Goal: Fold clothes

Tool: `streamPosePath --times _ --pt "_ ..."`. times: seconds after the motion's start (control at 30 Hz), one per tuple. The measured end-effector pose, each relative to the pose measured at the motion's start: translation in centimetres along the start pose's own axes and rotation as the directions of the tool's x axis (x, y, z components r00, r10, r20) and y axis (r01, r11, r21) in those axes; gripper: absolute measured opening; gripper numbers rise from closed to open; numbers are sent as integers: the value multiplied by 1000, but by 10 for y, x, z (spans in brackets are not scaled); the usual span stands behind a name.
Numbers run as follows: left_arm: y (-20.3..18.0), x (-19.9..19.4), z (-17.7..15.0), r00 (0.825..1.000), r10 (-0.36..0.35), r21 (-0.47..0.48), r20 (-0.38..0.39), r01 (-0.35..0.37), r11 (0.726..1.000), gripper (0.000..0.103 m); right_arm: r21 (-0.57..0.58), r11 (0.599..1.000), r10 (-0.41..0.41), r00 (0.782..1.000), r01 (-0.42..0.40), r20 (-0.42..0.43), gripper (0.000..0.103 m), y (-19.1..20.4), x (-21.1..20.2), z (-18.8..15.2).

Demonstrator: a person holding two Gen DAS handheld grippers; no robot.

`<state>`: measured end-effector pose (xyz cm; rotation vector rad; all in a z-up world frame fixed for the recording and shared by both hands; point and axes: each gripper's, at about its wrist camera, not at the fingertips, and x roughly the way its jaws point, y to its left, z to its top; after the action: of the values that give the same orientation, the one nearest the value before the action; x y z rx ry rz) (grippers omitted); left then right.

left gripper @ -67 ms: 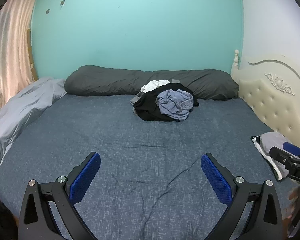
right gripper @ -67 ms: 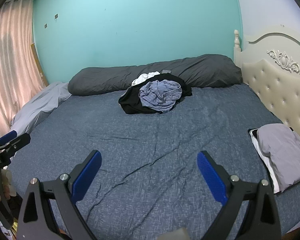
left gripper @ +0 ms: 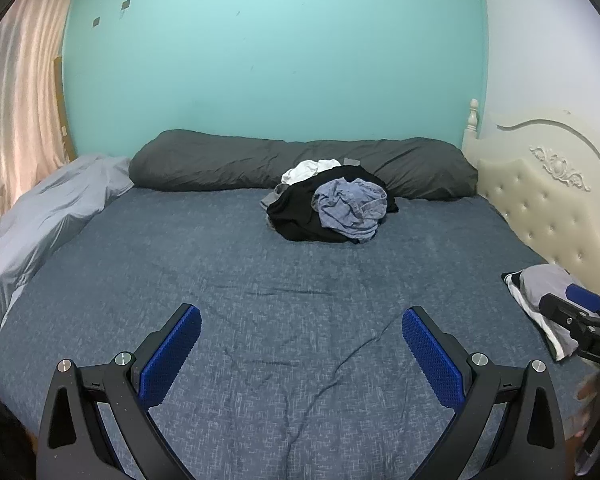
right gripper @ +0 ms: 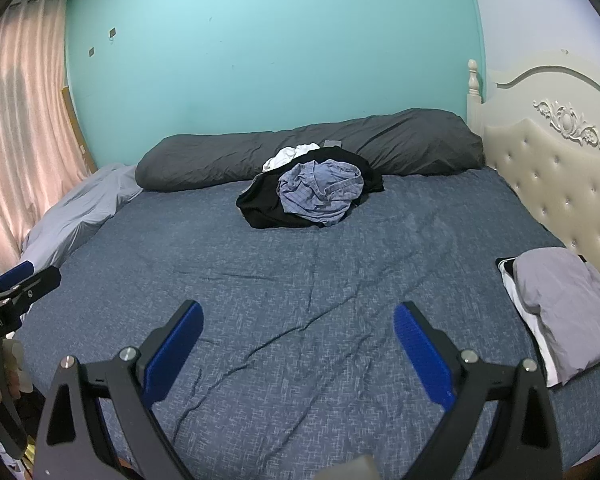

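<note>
**Both tongs wide above the near edge of the bed, a heap waiting at the far edge**

The left tongs point(left gripper: 300, 344) and the right tongs point(right gripper: 298, 340) hang side by side over the near edge of the bed point(right gripper: 300, 280), each spread wide and holding nothing. The bed's blue cover lies bare and lightly creased between them and the far edge. There, against the long dark bolster point(right gripper: 220, 160), sits the pile of clothes point(right gripper: 312, 192): black cloth below, a crumpled blue shirt point(left gripper: 350, 208) on top, a bit of white behind. At the right edge, near the headboard point(right gripper: 560, 184), a folded grey garment point(right gripper: 564, 312) lies flat on something striped, which suggests the job is partly along. Judging by this, the heap is the work left. A good pick would take only the blue shirt, pinched at a hem or collar rather than mid-bundle, so the black cloth stays behind, then spread it on the bare middle.
</note>
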<state>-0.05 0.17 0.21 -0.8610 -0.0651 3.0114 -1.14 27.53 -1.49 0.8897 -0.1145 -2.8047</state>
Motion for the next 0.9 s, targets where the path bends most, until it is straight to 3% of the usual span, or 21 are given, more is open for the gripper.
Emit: streamPosePath --times 0.9 --pt "-6 2 -5 1000 -9 4 -10 9 1000 103 -18 1000 -5 1000 6 8 97 2 -3 0"
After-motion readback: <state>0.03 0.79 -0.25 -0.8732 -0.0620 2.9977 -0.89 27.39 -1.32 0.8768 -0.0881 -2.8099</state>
